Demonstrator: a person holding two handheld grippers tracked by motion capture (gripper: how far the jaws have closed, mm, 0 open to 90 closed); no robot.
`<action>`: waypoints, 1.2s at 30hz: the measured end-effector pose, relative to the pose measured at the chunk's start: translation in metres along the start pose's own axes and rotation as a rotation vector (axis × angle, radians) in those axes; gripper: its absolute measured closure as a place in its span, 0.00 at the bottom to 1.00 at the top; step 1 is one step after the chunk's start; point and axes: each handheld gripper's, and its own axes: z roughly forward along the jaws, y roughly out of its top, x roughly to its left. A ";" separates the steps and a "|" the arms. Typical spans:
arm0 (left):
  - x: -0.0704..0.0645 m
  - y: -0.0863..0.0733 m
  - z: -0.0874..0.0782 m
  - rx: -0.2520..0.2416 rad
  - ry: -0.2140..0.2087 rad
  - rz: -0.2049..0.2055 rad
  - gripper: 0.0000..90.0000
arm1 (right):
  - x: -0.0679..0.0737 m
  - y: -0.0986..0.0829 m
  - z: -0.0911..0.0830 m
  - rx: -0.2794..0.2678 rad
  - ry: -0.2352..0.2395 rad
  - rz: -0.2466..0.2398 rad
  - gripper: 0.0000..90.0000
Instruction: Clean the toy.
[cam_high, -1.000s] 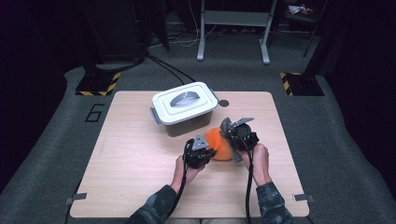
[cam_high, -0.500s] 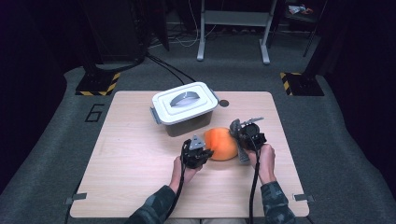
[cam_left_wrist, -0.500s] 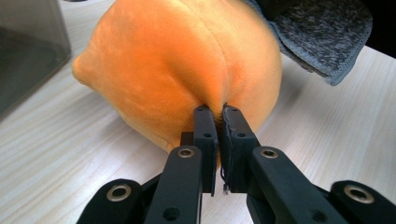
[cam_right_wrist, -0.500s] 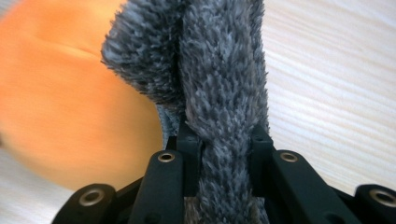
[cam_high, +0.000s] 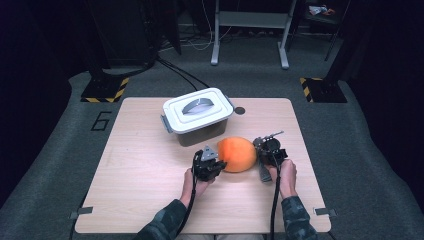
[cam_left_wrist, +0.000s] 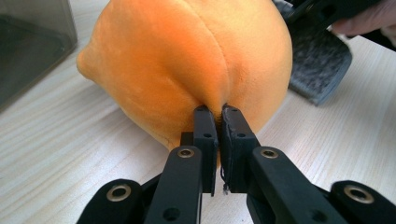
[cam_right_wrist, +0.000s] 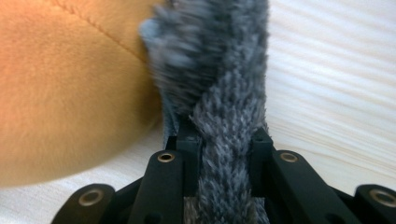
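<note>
Both grippers grip: left gripper (cam_left_wrist: 218, 122) pinches the orange plush (cam_left_wrist: 187, 60), right gripper (cam_right_wrist: 224, 135) clamps its grey fuzzy part (cam_right_wrist: 219, 84) (lift evenly).

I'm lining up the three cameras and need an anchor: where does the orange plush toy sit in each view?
High view: orange plush toy lies right of centre on the table, in front of the lidded box.
Left gripper view: it takes up the upper middle, its fabric pinched by the left gripper.
Right gripper view: it is on the left.
Shared landmark: the grey furry piece beside it.
</note>
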 end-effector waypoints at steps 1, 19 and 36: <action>0.000 0.000 0.000 -0.004 -0.003 -0.005 0.95 | -0.002 0.000 -0.005 -0.012 -0.005 -0.003 0.82; -0.006 0.006 -0.001 -0.005 0.000 0.028 0.95 | 0.082 0.033 -0.061 -0.161 0.049 -0.298 0.82; -0.006 0.003 0.001 -0.016 -0.010 0.012 0.95 | 0.029 0.019 -0.044 -0.121 0.001 -0.121 0.81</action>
